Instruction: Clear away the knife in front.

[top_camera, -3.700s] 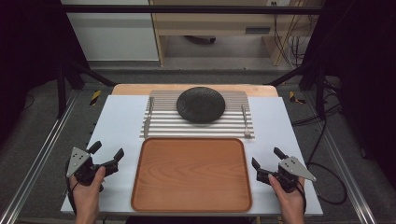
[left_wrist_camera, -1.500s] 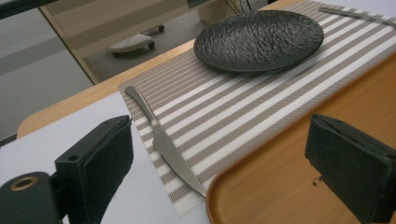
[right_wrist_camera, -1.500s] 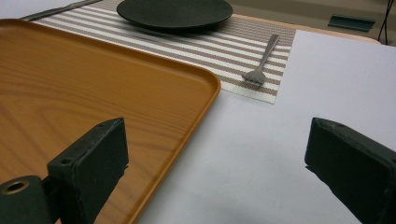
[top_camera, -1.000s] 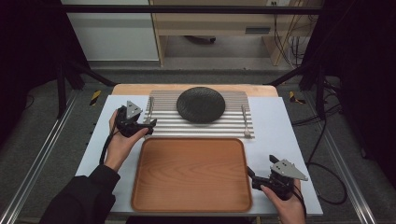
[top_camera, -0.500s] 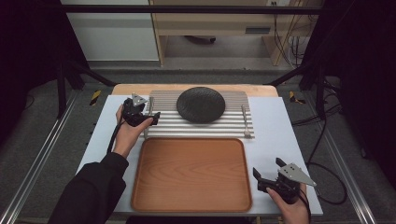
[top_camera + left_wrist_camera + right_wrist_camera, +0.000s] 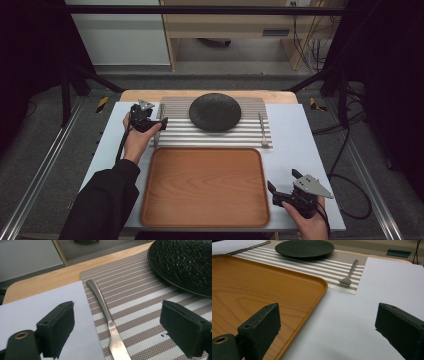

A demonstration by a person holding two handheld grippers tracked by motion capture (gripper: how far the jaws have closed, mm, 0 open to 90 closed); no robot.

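- Tongs in the left hand (image 6: 159, 123) hang spread wide, gripping nothing, over the left edge of the striped grey-and-cream woven placemat (image 6: 180, 132); in the left gripper view the two black pads (image 6: 60, 330) stand on either side of a slim brushed-steel utensil handle (image 6: 110, 325).
- That handle lies flat on the placemat's left margin, between the jaws and nearer the left pad, its length running away from the camera toward the far edge of the bench (image 6: 310, 130).
- Risk, as I judge it: the handle is thin and lies flush on the weave, so pads that close too high may shut on air, and pads that come down askew may pinch the mat's edge along with the steel and drag the mat.
- Smooth metal may also pivot or slide out if caught off its balance point.
- Tongs in the right hand (image 6: 285, 186) rest well apart from all this at the near right corner of the white bench, likewise spread and holding nothing, just beside the rectangular orange-brown wooden tray (image 6: 205, 187).
- Farther off, the round black textured plate (image 6: 215, 112) sits close to the right pad, so a wide swing could knock its rim.
- Beyond it, a small steel fork (image 6: 349, 273) lies on the placemat's right margin.
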